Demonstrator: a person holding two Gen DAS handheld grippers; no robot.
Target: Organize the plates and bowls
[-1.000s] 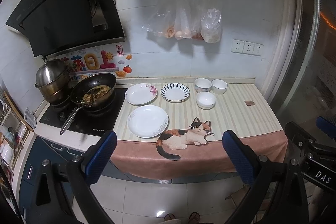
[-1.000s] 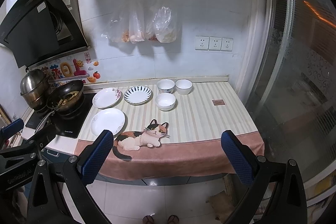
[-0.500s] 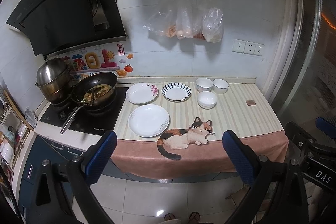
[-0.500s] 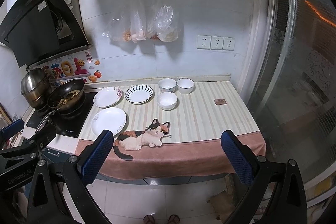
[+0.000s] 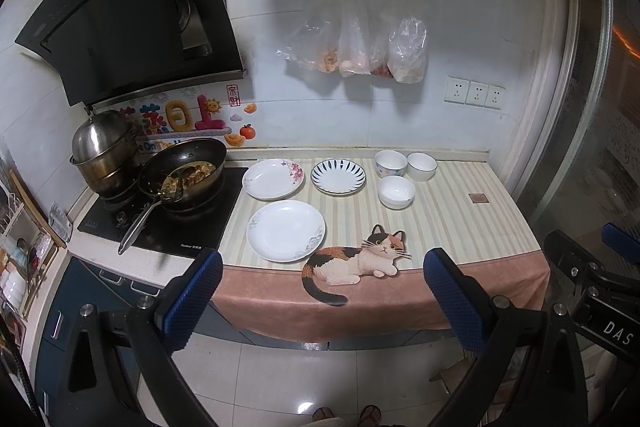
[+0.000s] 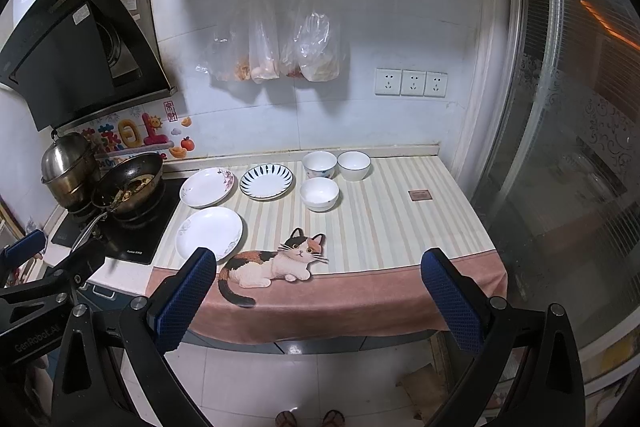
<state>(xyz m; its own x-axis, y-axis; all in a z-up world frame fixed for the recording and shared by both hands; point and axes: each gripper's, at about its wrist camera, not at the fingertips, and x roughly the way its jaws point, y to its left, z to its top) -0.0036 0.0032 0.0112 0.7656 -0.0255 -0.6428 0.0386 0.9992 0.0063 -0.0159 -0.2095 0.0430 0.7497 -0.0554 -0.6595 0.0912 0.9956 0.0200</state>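
Observation:
Three plates lie on the striped counter cloth: a plain white plate (image 5: 285, 230) (image 6: 209, 233) nearest, a flowered plate (image 5: 274, 178) (image 6: 207, 186) behind it, a blue-striped plate (image 5: 338, 176) (image 6: 266, 181) to its right. Three white bowls stand right of them: a front bowl (image 5: 396, 191) (image 6: 319, 193) and two back bowls (image 5: 390, 163) (image 5: 421, 166) (image 6: 319, 164) (image 6: 353, 165). My left gripper (image 5: 322, 301) and right gripper (image 6: 320, 299) are open and empty, well in front of the counter, above the floor.
A wok with food (image 5: 184, 175) and a steel pot (image 5: 105, 151) sit on the stove at the left. A range hood (image 5: 128, 23) hangs above. Plastic bags (image 5: 360, 47) hang on the wall. A cat picture (image 5: 356, 261) is on the cloth's front edge. A glass door (image 6: 580, 147) stands right.
Both views have drifted very slightly; the counter sits a touch higher and to the right in frame. Nothing on the counter has moved. Both grippers stay open.

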